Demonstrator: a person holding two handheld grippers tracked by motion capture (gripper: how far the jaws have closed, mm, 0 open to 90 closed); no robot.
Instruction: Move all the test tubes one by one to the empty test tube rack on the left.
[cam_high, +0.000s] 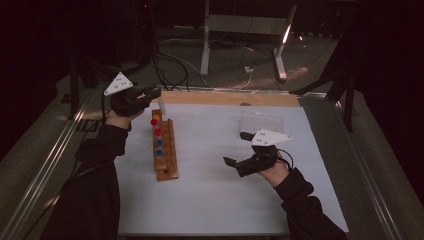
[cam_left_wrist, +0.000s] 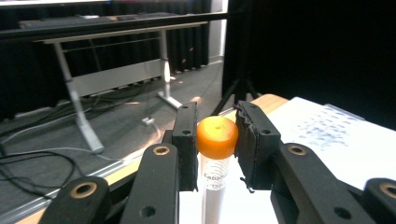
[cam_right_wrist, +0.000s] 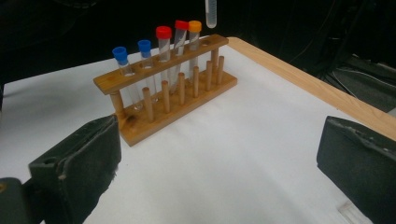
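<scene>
My left gripper (cam_left_wrist: 217, 133) is shut on the orange cap of a clear tube (cam_left_wrist: 214, 186), which hangs straight down between the pads. In the high view the left gripper (cam_high: 150, 93) holds it over the far end of a wooden rack (cam_high: 165, 152). The tube's rounded bottom (cam_right_wrist: 211, 11) hangs above the rack (cam_right_wrist: 187, 100), near its one free hole at the far end. The rack holds two blue-capped tubes (cam_right_wrist: 120, 56), two red-capped tubes (cam_right_wrist: 164, 33) and an orange-capped one (cam_right_wrist: 194, 27). My right gripper (cam_high: 237, 148) (cam_right_wrist: 219, 172) stands open and holds nothing, low over the white mat, right of the rack.
A clear plastic tray (cam_high: 261, 121) lies at the mat's far right, just beyond my right hand. A wooden strip (cam_high: 230, 98) borders the far edge of the white mat (cam_high: 210, 195). Table legs and cables stand on the floor behind.
</scene>
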